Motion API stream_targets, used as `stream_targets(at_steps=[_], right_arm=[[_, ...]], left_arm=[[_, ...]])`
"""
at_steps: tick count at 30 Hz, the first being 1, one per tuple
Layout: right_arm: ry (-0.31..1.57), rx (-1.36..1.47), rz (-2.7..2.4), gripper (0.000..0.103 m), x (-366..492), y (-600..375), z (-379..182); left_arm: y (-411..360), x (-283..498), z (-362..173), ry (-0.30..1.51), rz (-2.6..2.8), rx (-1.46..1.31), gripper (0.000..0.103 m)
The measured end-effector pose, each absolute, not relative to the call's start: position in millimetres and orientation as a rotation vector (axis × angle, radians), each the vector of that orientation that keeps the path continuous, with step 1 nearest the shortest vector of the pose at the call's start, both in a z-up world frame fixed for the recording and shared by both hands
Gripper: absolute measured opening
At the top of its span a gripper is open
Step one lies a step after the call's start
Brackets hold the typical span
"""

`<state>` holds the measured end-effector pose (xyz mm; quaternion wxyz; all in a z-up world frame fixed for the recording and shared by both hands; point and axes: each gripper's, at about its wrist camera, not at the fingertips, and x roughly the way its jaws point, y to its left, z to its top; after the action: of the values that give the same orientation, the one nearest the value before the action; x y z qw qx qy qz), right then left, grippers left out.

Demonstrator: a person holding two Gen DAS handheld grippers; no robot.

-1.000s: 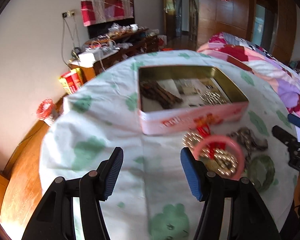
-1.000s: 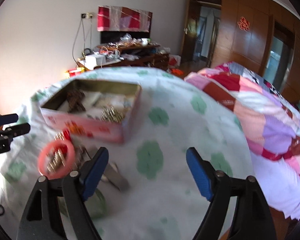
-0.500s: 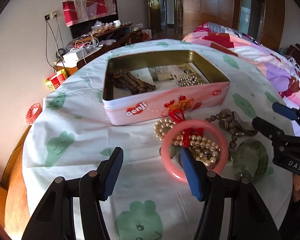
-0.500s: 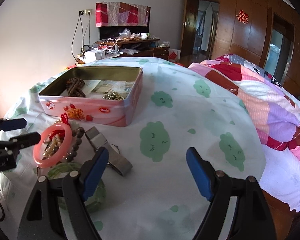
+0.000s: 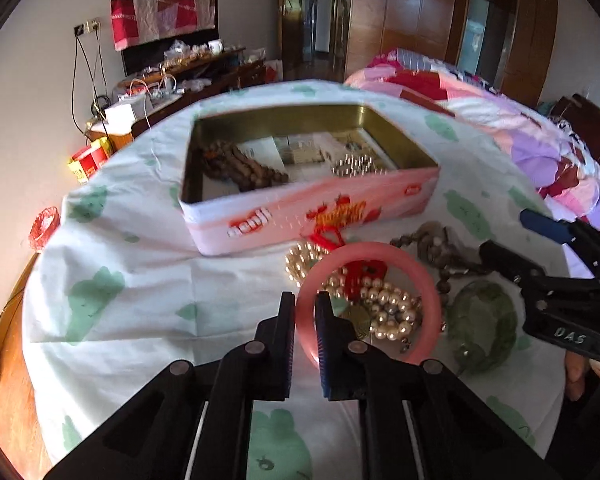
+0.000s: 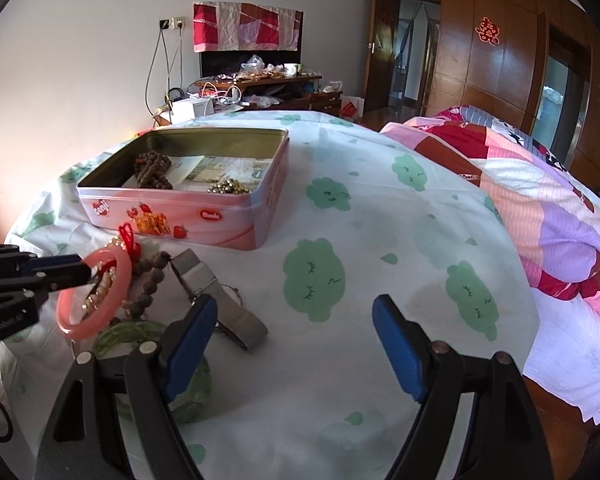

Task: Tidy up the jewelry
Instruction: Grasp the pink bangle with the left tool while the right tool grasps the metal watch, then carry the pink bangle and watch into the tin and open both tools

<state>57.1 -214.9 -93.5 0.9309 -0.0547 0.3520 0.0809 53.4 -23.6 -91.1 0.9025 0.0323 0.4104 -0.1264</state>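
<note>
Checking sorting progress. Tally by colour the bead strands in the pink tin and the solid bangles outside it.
Brown wooden bead strand, inside the pink rectangular metal tin: 1
Gold metal bead strand, inside the tin: 1
Smooth pink ring bangle, outside the tin: 1
Translucent green bangle, outside the tin: 1
Total: 4

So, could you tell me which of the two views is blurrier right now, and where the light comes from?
Left wrist view: motion-smeared, the pink tin lettering streaked. Right wrist view: sharp, the tin's print crisp. In both, warm sunlight glows on the wall at the left, and fisheye bending curves the table edge.
</note>
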Motion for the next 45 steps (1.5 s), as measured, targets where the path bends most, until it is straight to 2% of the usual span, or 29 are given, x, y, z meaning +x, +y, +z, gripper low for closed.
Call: stream_targets(at_steps=[8, 10, 14, 16, 17, 18, 21, 22, 45], right_arm=[[0.723, -0.186, 0.269, 0.082, 63, -196, -90], [0.736, -0.216, 0.301, 0.077, 66, -188, -91], [0.789, -0.254, 0.332, 0.061, 79, -180, -97], [0.814, -0.255, 0.35, 0.058, 84, -179, -99], [0.83, -0.258, 0.357, 0.053, 87, -178, -100], [0.845, -0.26, 0.369, 0.041, 89, -177, -102], [0.853, -0.241, 0.409, 0.023, 88, -176, -102], [0.84, -0.242, 0.41, 0.02, 85, -175, -100], [0.622, -0.117, 0.359, 0.02, 63, -201, -34]], left_arm=[[-8, 48, -69, 0.773, -0.225, 0.069, 0.009], [-4, 49, -69, 0.774, -0.219, 0.063, 0.009], [-1, 50, -71, 0.782, -0.219, 0.055, 0.009], [-1, 49, -71, 0.781, -0.223, 0.052, 0.009], [-1, 49, -70, 0.781, -0.226, 0.051, 0.009], [-1, 49, -70, 0.779, -0.227, 0.049, 0.009], [1, 48, -66, 0.77, -0.23, 0.044, 0.009], [1, 47, -64, 0.764, -0.231, 0.04, 0.009], [7, 45, -29, 0.681, -0.221, 0.044, 0.009]])
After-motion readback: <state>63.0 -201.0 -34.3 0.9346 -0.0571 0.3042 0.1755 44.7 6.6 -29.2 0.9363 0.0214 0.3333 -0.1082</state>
